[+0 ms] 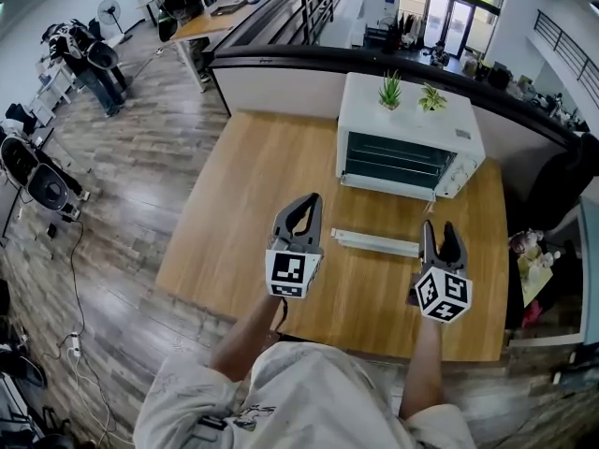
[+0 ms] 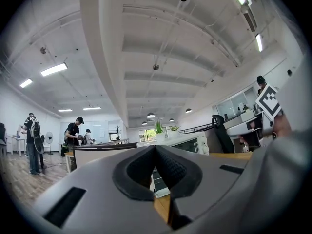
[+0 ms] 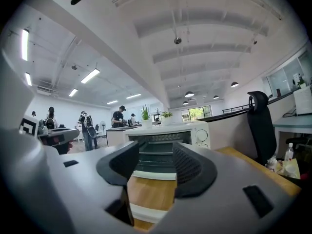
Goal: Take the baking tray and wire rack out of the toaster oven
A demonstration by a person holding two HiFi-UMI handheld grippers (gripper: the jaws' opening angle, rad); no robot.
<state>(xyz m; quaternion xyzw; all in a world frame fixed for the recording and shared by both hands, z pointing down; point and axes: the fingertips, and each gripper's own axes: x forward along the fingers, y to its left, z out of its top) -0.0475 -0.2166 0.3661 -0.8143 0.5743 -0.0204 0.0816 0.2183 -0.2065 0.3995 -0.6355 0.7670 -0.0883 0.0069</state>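
The right gripper (image 3: 156, 150) had its jaws about half open with nothing between them, and it pointed nearly flat at the toaster oven (image 3: 168, 130). The left gripper (image 2: 155, 147) had its jaws closed tip to tip, and it held nothing too. Both grippers were above the near part of the wooden table (image 1: 253, 213) and well back from the oven, so the job had not really started. The oven stood at the far edge of the table with two little plants (image 1: 391, 90) on top. In the right gripper view I could see thin bars across the dark inside (image 3: 156, 156), so the tray and rack looked to be inside the oven. I could not tell which was the tray and which was the rack. A long white bar (image 1: 374, 242) lay across the table in front of the oven. It may have been the front edge of the door folded down, but I could not be sure. To do this step well, I think the grippers should go over that bar and not bump it. The left gripper should open up before it gets close. Each one should go in flat, pinch the front edge of one shelf and pull it straight out. It is best to pull slowly, so the oven does not slide and the plants do not tip over.
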